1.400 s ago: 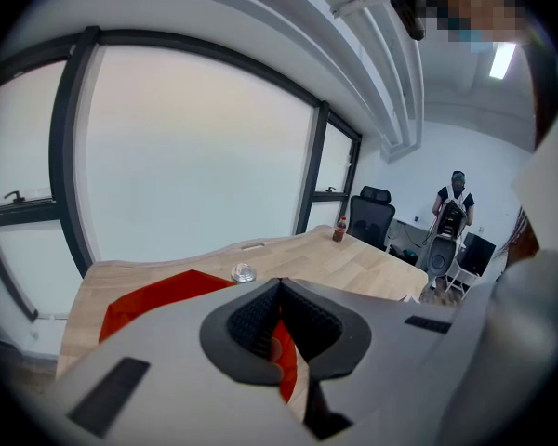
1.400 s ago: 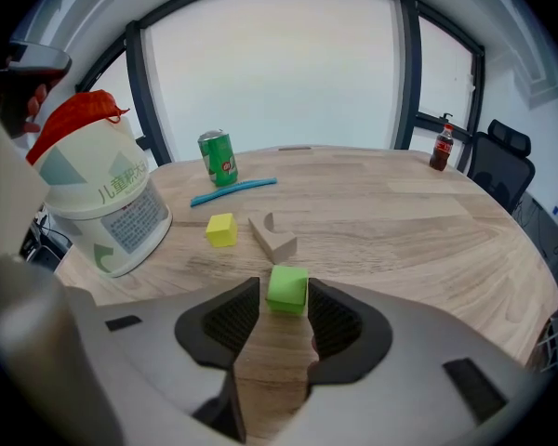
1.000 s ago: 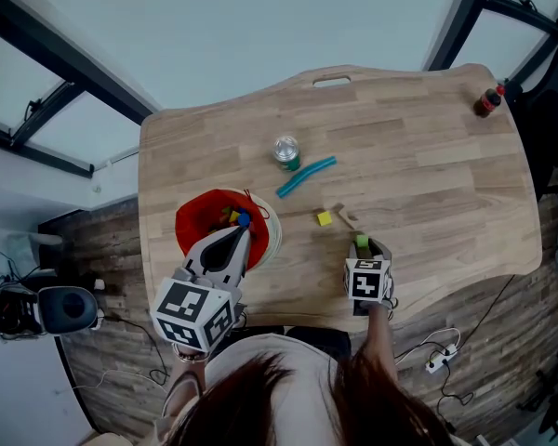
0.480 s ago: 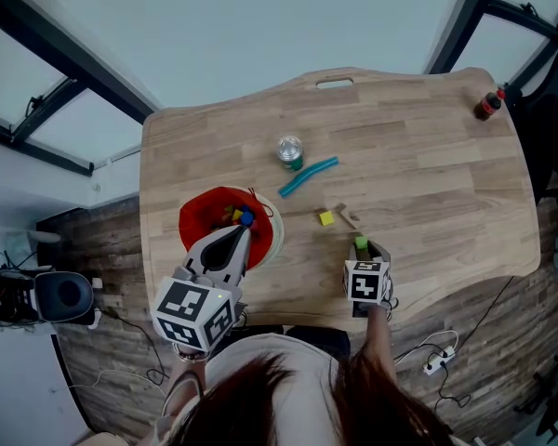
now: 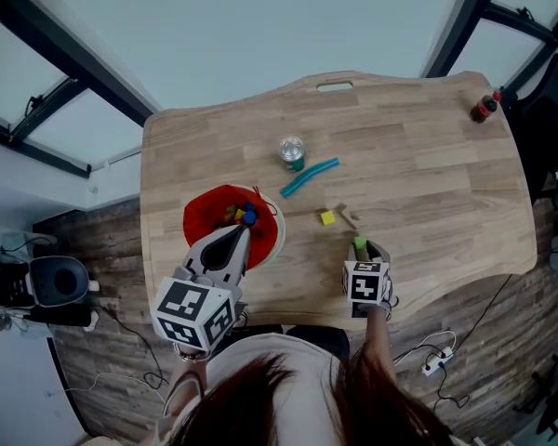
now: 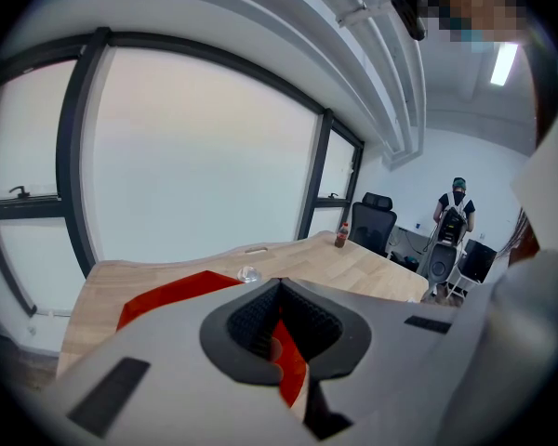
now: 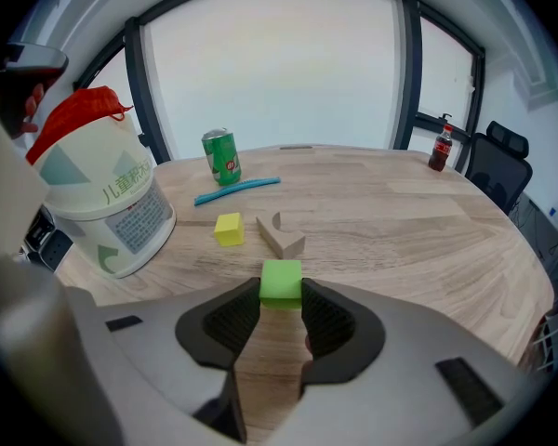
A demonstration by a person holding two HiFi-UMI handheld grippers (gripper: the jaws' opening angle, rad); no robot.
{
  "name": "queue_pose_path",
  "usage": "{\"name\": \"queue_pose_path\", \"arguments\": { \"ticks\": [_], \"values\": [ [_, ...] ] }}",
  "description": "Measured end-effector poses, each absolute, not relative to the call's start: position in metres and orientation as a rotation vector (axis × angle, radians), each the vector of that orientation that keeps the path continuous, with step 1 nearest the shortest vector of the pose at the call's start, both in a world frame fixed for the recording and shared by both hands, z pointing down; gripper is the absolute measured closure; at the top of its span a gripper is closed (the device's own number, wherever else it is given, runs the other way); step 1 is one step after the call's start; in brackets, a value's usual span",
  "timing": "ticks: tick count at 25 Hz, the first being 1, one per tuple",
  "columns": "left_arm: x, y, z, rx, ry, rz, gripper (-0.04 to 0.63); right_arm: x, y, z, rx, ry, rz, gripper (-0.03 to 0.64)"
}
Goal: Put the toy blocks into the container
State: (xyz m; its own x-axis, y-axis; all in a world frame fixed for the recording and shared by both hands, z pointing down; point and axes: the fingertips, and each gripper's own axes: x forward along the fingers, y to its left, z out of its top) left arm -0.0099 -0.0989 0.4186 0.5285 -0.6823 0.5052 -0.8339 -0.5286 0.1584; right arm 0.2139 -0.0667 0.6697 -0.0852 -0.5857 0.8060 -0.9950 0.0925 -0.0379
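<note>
Right gripper (image 7: 281, 293) unmoved, bright green cube (image 7: 281, 280) clamped

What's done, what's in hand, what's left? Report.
Done: a few blocks, blue and yellow among them, lie in the container. In hand: the right gripper has its jaws clamped on the green block; the left gripper holds the container's red liner. Left: the yellow block and the wooden block on the table.
</note>
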Motion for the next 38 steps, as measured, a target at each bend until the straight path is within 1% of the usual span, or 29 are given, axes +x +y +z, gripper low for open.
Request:
{"name": "queue_pose_path", "arguments": {
  "ticks": [17, 38],
  "values": [
    [-0.030, -0.096, 0.402, 2.413, -1.251, 0.436, 0.584, 0.196, -0.068, 0.633, 1.604, -1.770, 0.775, 0.466],
    [-0.072, -0.090, 0.388, 2.436, -1.255, 0.329, 0.584, 0.151, -0.072, 0.590, 1.611, -1.826, 0.670, 0.466]
  ]
}}
